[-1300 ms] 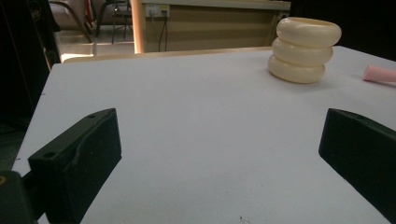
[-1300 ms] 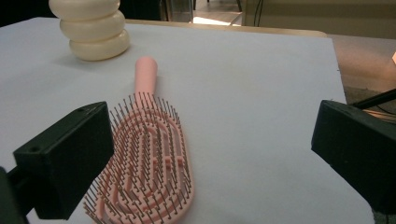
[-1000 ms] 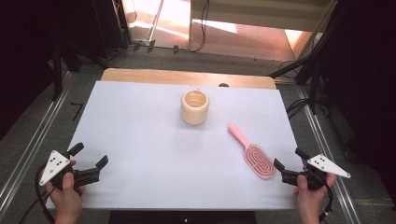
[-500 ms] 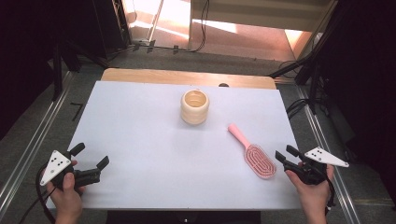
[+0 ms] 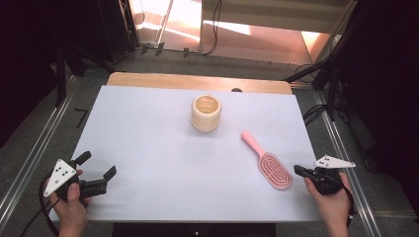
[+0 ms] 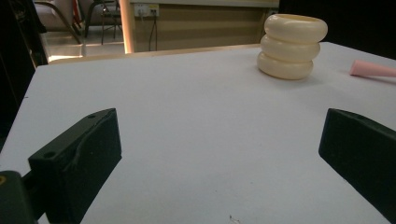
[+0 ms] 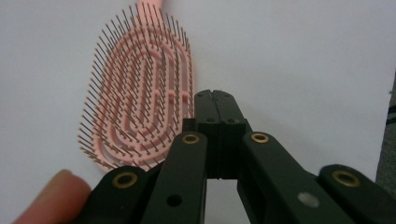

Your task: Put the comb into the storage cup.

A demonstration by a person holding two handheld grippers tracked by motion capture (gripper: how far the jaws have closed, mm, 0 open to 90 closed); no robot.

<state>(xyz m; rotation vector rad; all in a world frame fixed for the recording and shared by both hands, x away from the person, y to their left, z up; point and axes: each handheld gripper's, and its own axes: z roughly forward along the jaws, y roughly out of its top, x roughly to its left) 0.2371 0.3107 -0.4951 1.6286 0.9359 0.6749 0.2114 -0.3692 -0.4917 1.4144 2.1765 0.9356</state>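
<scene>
A pink hairbrush (image 5: 269, 165) lies bristles up on the white table (image 5: 148, 138), right of centre, its handle pointing toward a cream ribbed cup (image 5: 206, 112) standing farther back. My right gripper (image 5: 298, 169) sits at the table's right front, its tip just right of the brush head (image 7: 140, 93). In the right gripper view its jaws (image 7: 215, 95) have just been closing and now meet with nothing between them. My left gripper (image 5: 98, 164) rests at the front left, open and empty. The left gripper view (image 6: 219, 144) looks toward the cup (image 6: 292, 46) and the brush handle (image 6: 373, 69).
A wooden strip (image 5: 197, 81) borders the table's far edge. Metal rails (image 5: 29, 163) run along the floor on both sides, and cables (image 5: 316, 111) lie near the far right corner. The white surface between the grippers is bare.
The right gripper's jaws have gone from wide open to shut, and it has shifted slightly toward the brush head. The left gripper, brush and cup have not moved.
</scene>
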